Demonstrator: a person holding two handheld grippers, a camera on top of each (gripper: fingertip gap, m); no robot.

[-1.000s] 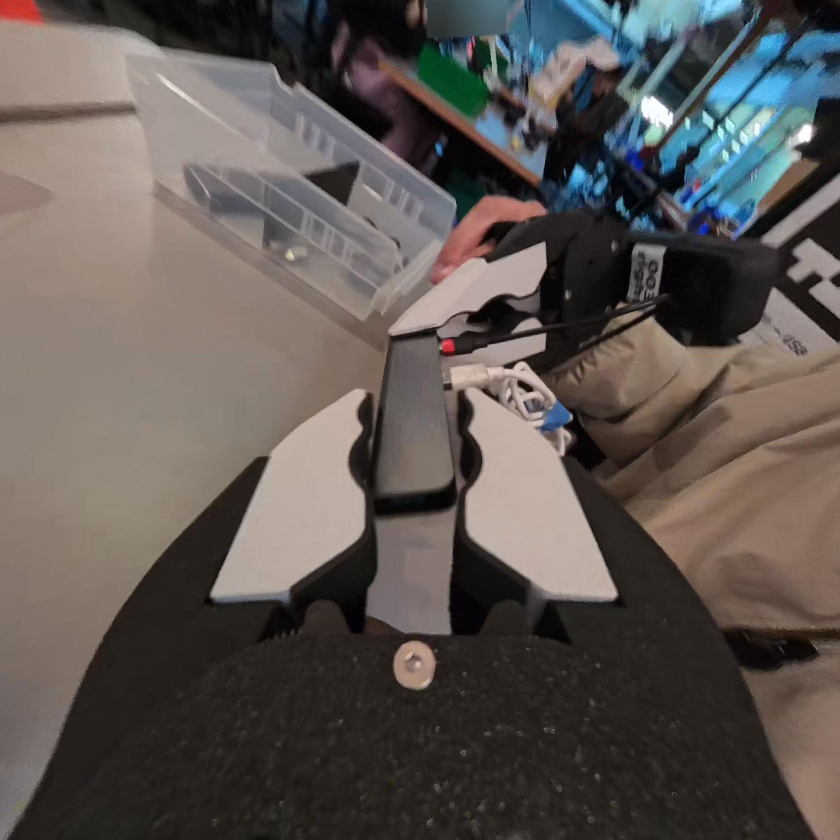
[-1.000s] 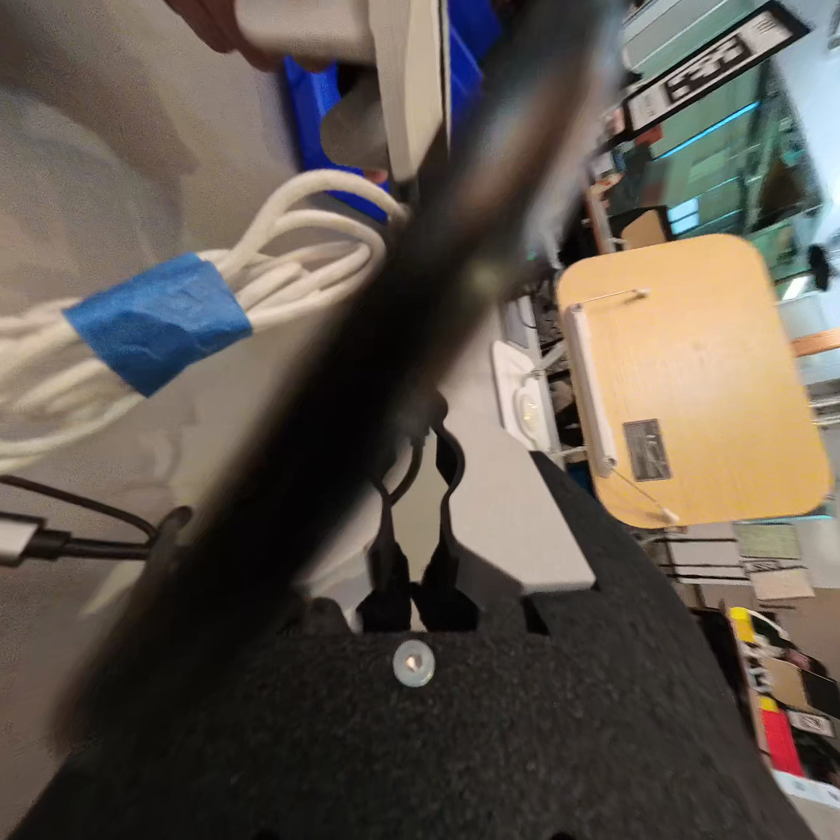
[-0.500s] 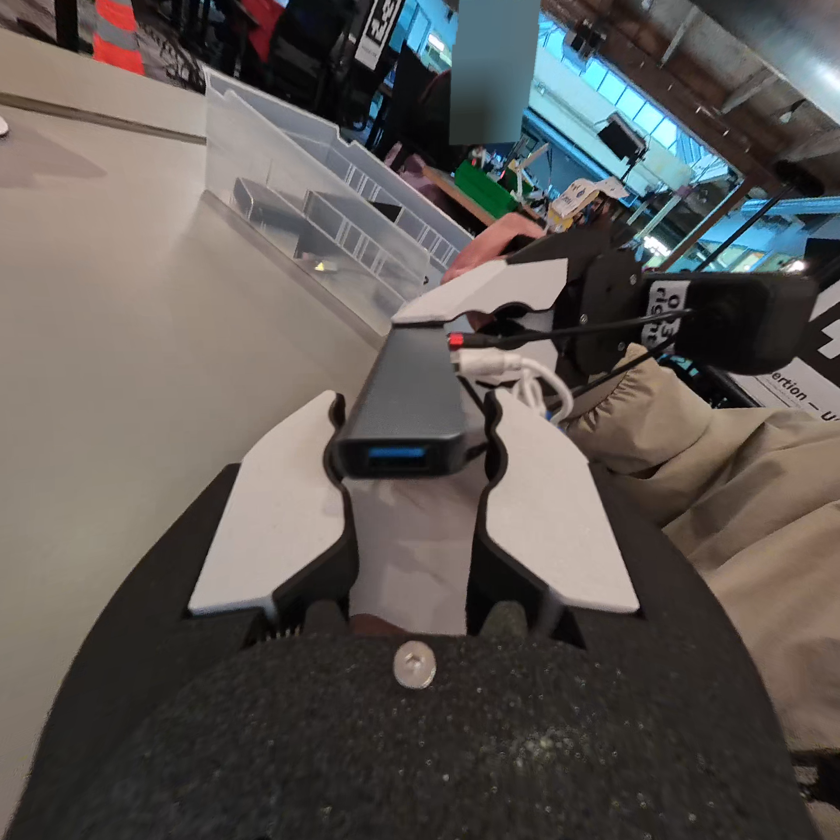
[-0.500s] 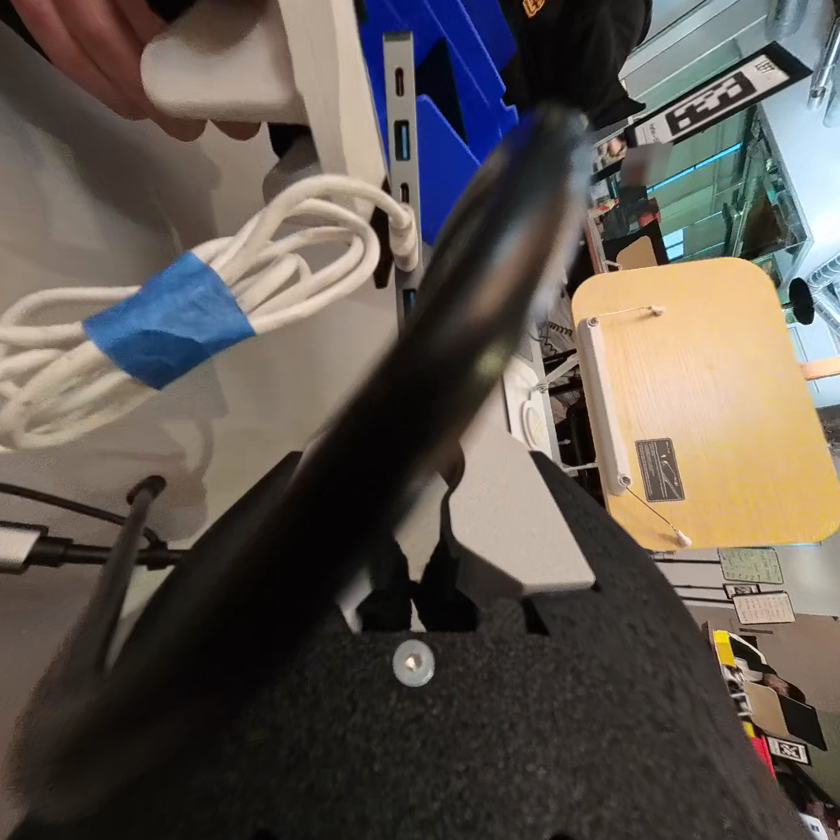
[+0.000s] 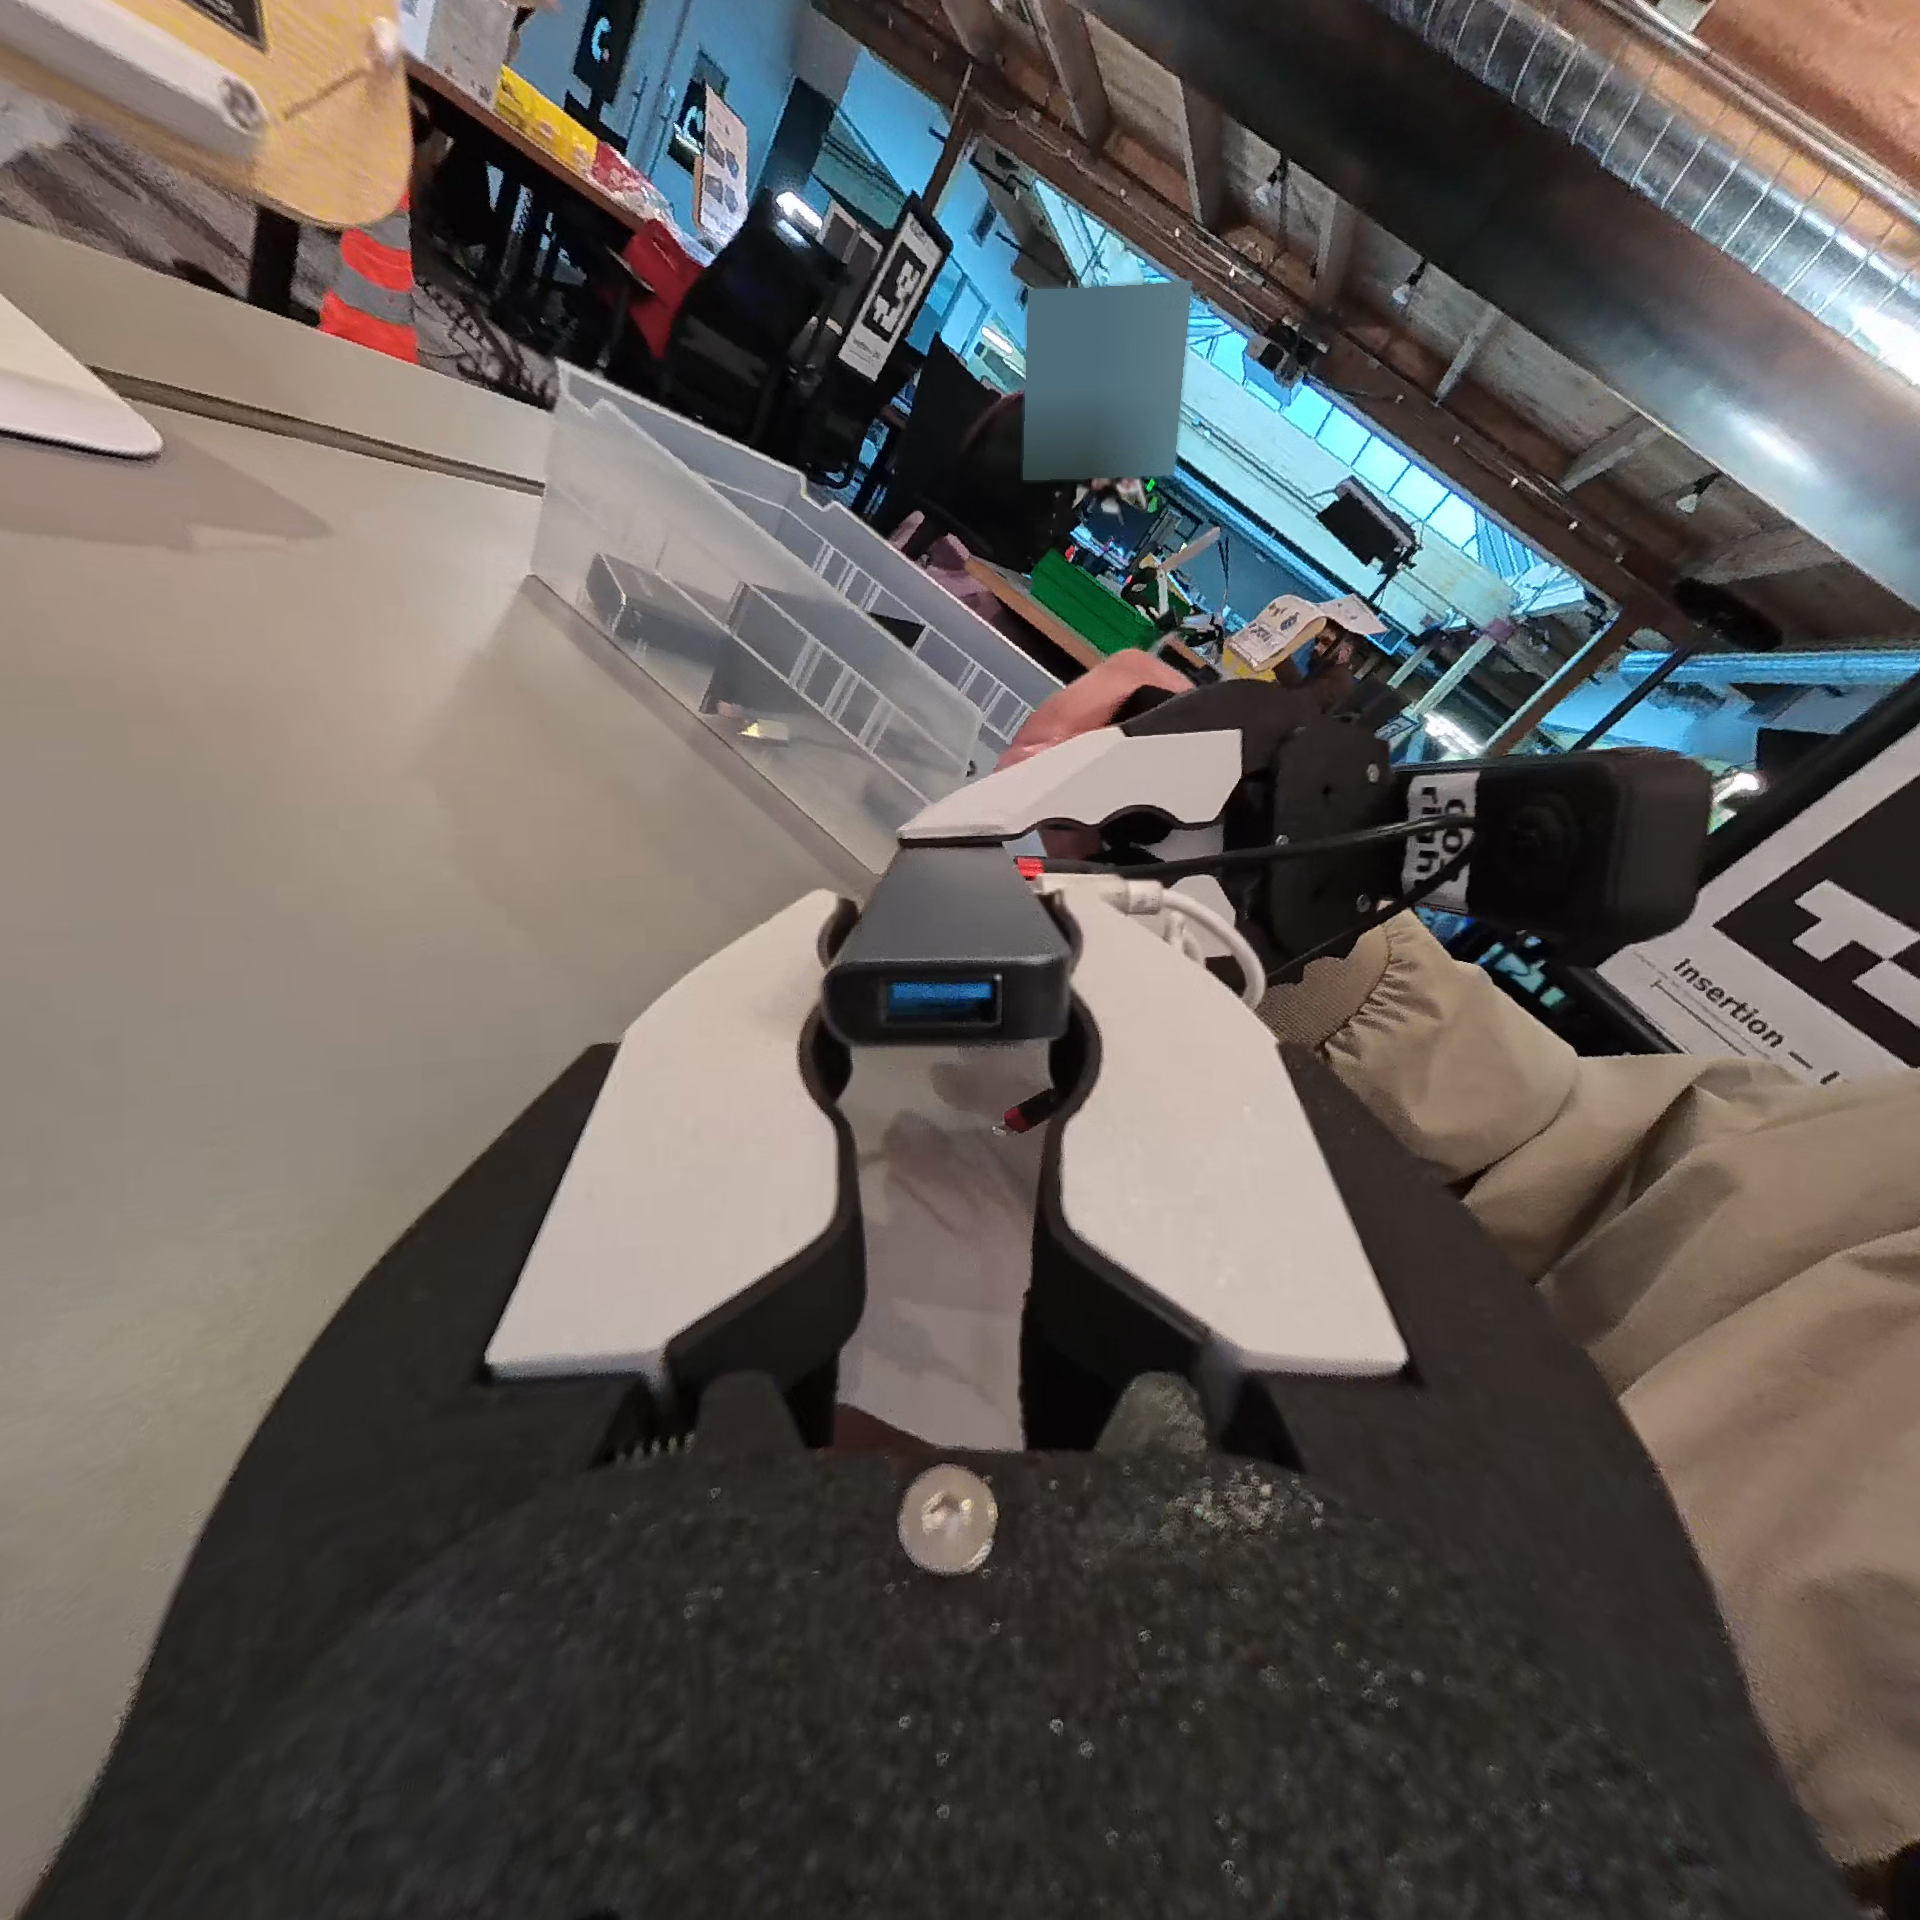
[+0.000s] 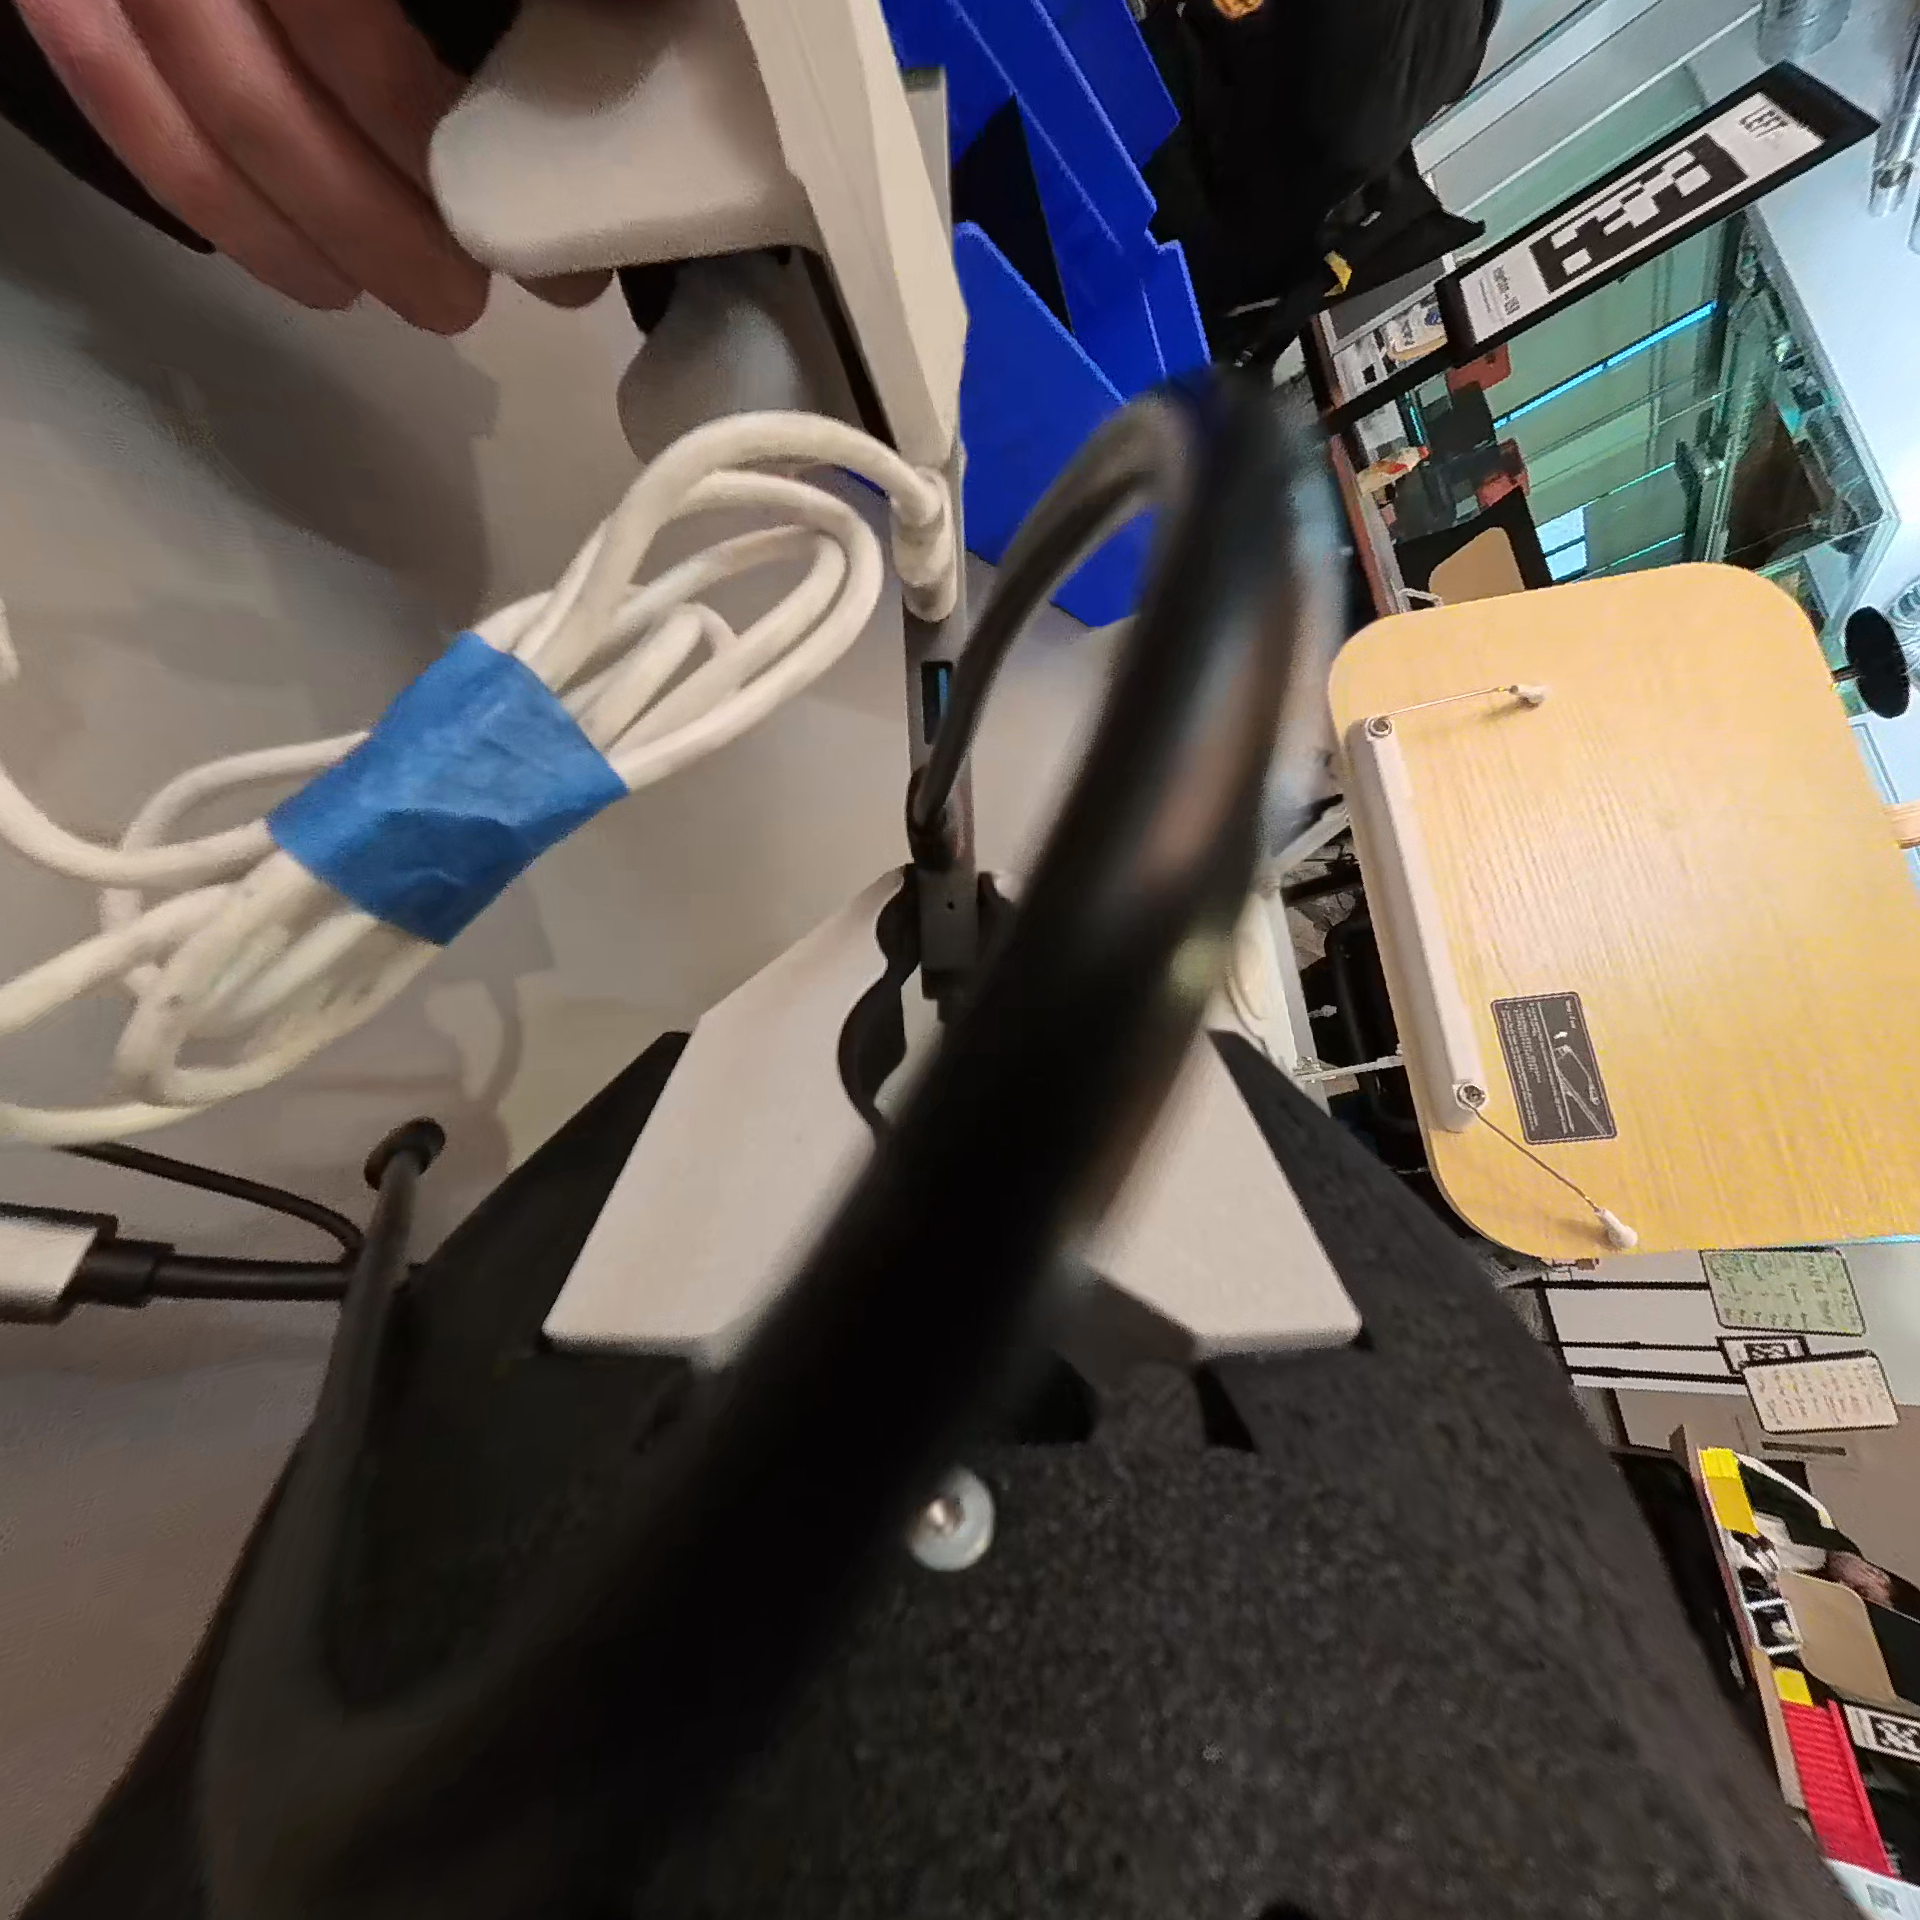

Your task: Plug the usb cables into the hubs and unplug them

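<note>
My left gripper [image 5: 948, 966] is shut on a dark grey USB hub [image 5: 951, 935] and holds it above the table, its blue end port facing the camera. A white cable [image 5: 1174, 914] and a red-tipped black plug [image 5: 1031, 864] sit in the hub's right side. My right gripper [image 6: 940, 935] is shut on a dark plug [image 6: 943, 914] at the hub's other end; its black cable [image 6: 1091, 831] loops blurred across the right wrist view. The right gripper [image 5: 1070, 790] also shows in the left wrist view. The white cable bundle [image 6: 447, 790] is bound with blue tape.
A clear plastic organiser tray [image 5: 790, 634] stands on the grey table [image 5: 312, 935] to the left. A beige sleeve [image 5: 1610, 1247] fills the right. Blue bins [image 6: 1039, 312] stand behind the hub. A silver plug on a black lead [image 6: 42, 1262] lies on the table. My hands' fingertips stand some 6 cm from each other.
The left gripper has lifted and tilted the hub up, so its blue port now faces the camera. The right gripper has closed in on the hub's far end.
</note>
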